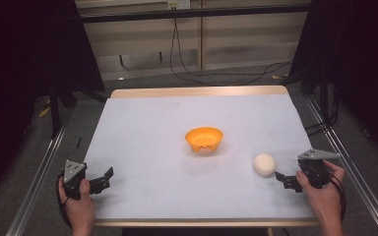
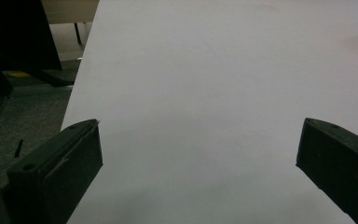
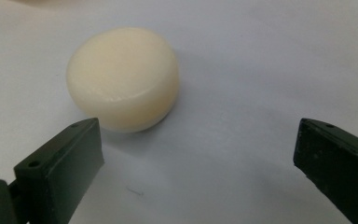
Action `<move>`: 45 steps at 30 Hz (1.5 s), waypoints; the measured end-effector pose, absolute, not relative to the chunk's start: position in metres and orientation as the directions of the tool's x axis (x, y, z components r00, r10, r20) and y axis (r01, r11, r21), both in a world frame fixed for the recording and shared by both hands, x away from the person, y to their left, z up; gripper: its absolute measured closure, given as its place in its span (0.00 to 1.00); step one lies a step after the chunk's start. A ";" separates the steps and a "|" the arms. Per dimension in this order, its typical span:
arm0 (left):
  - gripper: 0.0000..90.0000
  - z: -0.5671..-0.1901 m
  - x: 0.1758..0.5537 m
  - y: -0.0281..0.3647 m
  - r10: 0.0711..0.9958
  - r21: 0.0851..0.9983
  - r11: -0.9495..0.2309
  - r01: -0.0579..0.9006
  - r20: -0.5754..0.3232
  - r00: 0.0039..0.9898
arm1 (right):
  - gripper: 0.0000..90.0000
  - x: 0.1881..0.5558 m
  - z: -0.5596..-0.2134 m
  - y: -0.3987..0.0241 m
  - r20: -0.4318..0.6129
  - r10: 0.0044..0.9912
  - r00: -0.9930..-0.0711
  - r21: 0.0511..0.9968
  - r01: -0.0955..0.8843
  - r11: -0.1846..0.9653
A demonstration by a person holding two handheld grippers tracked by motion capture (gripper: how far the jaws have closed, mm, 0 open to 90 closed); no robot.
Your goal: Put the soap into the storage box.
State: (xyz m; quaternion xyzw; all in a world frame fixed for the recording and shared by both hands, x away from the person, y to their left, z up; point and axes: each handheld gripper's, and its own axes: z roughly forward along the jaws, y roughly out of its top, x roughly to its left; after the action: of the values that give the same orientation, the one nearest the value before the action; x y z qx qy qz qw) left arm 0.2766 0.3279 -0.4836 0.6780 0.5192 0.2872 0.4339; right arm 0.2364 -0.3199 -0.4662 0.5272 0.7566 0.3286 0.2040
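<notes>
**Cream puck ahead of spread jaws, bowl waiting at centre**

While the right gripper (image 1: 284, 180) sits at the lower right of the high view, the cream puck (image 1: 264, 164) lies just up and left of its tips, flat on the white table cover (image 1: 147, 128) and touching neither jaw. Seen along that gripper's own view, the puck (image 3: 123, 77) fills the upper left, beyond the left jaw and off the midline, with bare cover between the jaws; they stand released and wide, presumably so the round body can pass between them once the hand lines up. An orange bowl (image 1: 204, 138) stands near the middle of the frame, well apart from the puck, a likely receptacle given its open mouth. At lower left the left gripper (image 1: 104, 180) rests near the cover's edge, jaws likewise spread on nothing, probably parked clear of the work. No brand, label or legible writing appears on puck, bowl or grippers
</notes>
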 end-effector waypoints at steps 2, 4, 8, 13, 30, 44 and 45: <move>0.00 -0.484 0.277 0.328 0.952 0.887 -0.082 0.455 -0.065 0.299 | 0.01 0.238 -0.465 -0.318 0.039 0.931 -0.364 0.707 0.668 0.232; 0.00 -0.484 0.277 0.328 0.952 0.887 -0.080 0.455 -0.067 0.298 | 0.02 0.244 -0.463 -0.312 0.038 0.926 -0.376 0.695 0.676 0.246; 0.00 -0.484 0.277 0.329 0.952 0.886 -0.082 0.457 -0.066 0.299 | 0.03 0.250 -0.461 -0.308 0.043 0.920 -0.389 0.683 0.684 0.257; 0.00 -0.484 0.277 0.329 0.951 0.884 -0.084 0.460 -0.067 0.303 | 0.02 0.254 -0.458 -0.304 0.044 0.911 -0.409 0.675 0.685 0.275; 0.00 -0.483 0.277 0.330 0.950 0.885 -0.082 0.458 -0.069 0.303 | 0.01 0.272 -0.457 -0.283 0.071 0.891 -0.447 0.628 0.715 0.309; 0.00 -0.483 0.277 0.331 0.951 0.885 -0.077 0.459 -0.073 0.300 | 0.16 0.281 -0.459 -0.274 0.084 0.896 -0.436 0.611 0.733 0.299; 0.00 -0.483 0.277 0.331 0.951 0.885 -0.077 0.460 -0.073 0.300 | 0.17 0.281 -0.459 -0.273 0.084 0.898 -0.431 0.609 0.736 0.296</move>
State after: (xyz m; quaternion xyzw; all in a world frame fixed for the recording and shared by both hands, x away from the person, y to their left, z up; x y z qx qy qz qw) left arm 0.2767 0.3308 -0.4834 0.6779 0.5204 0.2812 0.4366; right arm 0.2811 -0.2731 -0.4590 0.5151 0.7930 0.2945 0.1380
